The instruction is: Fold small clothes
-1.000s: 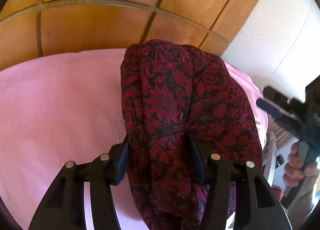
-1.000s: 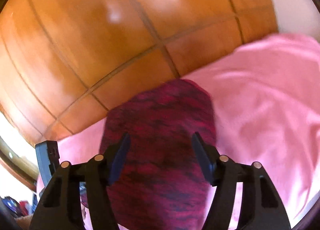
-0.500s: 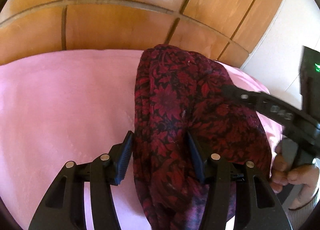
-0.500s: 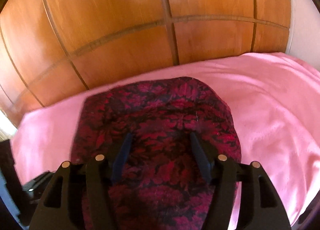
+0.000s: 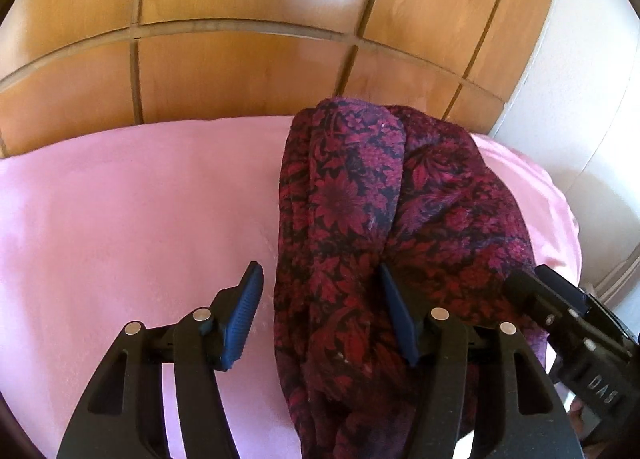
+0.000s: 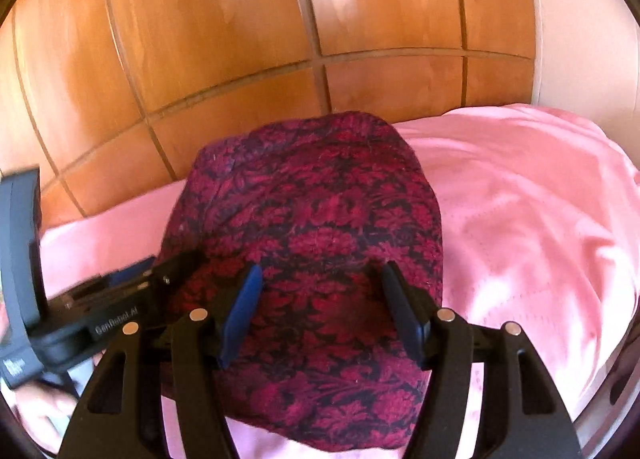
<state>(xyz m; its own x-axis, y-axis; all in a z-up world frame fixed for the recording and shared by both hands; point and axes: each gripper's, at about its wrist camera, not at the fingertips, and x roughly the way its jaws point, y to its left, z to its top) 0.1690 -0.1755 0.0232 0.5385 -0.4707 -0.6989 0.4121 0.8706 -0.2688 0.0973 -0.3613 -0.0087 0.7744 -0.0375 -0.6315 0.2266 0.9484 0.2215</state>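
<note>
A dark red garment with a black floral print point(image 5: 360, 219) lies bunched in a thick folded heap on a pink cloth point(image 5: 120, 219). It also shows in the right wrist view point(image 6: 320, 227). My left gripper point(image 5: 320, 311) is open, its jaws standing wide over the heap's near left edge. My right gripper point(image 6: 316, 307) is open over the heap's near side. Neither gripper holds the fabric. The right gripper's body point(image 5: 580, 339) shows at the lower right of the left wrist view, and the left gripper's body point(image 6: 80, 311) at the left of the right wrist view.
A glossy wooden panelled wall point(image 5: 240, 59) stands right behind the pink cloth. A white padded surface point(image 5: 592, 119) stands at the right. The pink cloth point(image 6: 520, 219) stretches out to the right of the heap, with wrinkles.
Both grippers have shifted around the heap. The right gripper has come in close beside the left one and now hangs low over the garment. The garment has stayed in its place.
</note>
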